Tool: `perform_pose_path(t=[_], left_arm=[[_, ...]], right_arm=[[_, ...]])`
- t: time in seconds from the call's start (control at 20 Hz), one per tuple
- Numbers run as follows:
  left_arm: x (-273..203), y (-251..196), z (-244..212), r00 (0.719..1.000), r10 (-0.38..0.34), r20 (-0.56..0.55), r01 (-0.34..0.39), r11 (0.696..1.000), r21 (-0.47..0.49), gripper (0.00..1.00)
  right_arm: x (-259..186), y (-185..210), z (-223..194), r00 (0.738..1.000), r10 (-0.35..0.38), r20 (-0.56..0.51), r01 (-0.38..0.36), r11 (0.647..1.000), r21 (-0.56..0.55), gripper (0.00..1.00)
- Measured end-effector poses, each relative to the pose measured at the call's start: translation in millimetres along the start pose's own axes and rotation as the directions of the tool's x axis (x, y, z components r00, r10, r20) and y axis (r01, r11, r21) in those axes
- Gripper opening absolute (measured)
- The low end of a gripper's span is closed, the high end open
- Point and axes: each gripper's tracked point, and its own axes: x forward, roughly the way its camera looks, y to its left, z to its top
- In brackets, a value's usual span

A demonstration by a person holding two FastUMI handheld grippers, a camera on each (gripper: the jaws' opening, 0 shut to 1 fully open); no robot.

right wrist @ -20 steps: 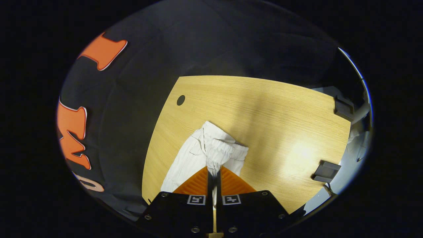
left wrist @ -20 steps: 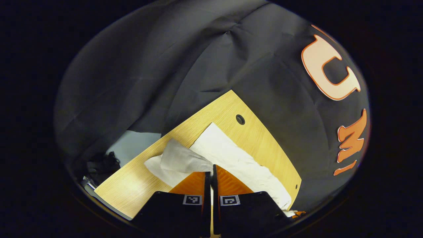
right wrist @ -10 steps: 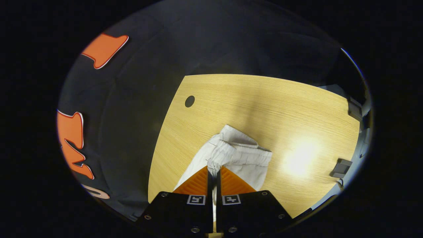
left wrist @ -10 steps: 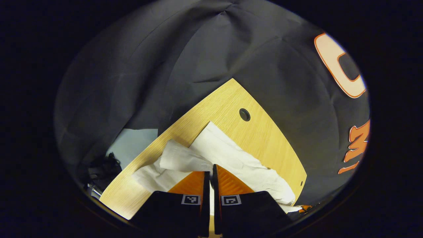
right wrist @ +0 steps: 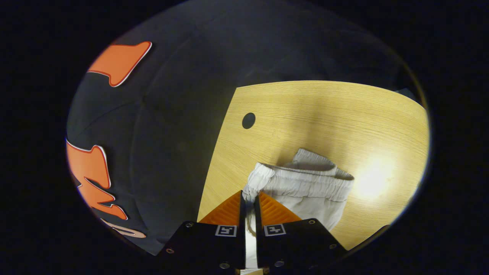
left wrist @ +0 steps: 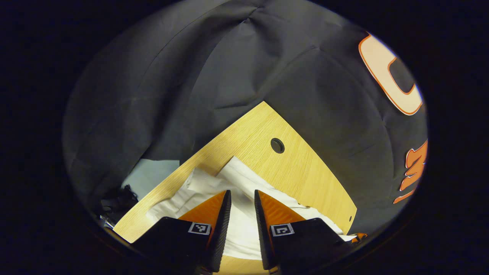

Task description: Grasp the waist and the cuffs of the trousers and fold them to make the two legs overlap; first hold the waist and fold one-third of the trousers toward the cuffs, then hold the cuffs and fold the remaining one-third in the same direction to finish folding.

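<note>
The white trousers (left wrist: 248, 177) lie on the wooden table (left wrist: 294, 168), their cuff end spread under my left gripper (left wrist: 242, 193). That gripper is open, its fingers apart just above the cloth with white fabric showing between them. In the right gripper view the elastic waistband (right wrist: 305, 183) is bunched and lifted a little off the table (right wrist: 324, 114). My right gripper (right wrist: 250, 194) is shut on the waistband's left corner, with cloth pinched between both fingers.
A round cable hole (left wrist: 277, 145) sits in the table near its far corner, also seen as the hole (right wrist: 248, 120) left of the waistband. Black cloth walls close in past the table's edges. Pale floor (left wrist: 151, 173) and dark clutter (left wrist: 114, 196) lie beyond the left edge.
My left gripper has opened and let go of the cuff end, which now lies flat. My right gripper has carried the waistband to the right while still holding it.
</note>
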Motion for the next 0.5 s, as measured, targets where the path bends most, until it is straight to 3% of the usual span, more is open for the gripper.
perform_pose_path(t=[0.05,0.1,0.15,0.2,0.3,0.5], left_arm=[[-2,-1,3,1.0,-0.008,0.018,0.008,1.0,0.001,0.5],[-4,-6,4,0.999,-0.018,0.03,0.018,1.0,0.001,0.36],[-10,-12,6,0.999,-0.029,0.039,0.029,1.0,0.004,0.43],[-12,-15,7,0.998,-0.034,0.047,0.033,0.999,0.014,0.47],[-27,-23,9,0.998,-0.038,0.055,0.035,0.998,0.054,0.63],[-43,-49,-4,0.998,-0.052,0.023,0.048,0.987,0.157,1.0]], right_arm=[[0,3,2,1.0,0.024,0.006,-0.024,1.0,-0.006,0.18],[0,9,3,0.999,0.039,0.01,-0.039,0.999,-0.014,0.23],[1,10,4,0.999,0.039,0.005,-0.039,0.999,-0.02,0.19],[-1,7,2,0.999,0.04,-0.004,-0.04,0.999,-0.029,0.34],[-4,-3,2,1.0,0.02,-0.015,-0.021,0.998,-0.066,0.37],[-16,-24,2,0.999,-0.02,-0.028,0.015,0.988,-0.156,0.56]])
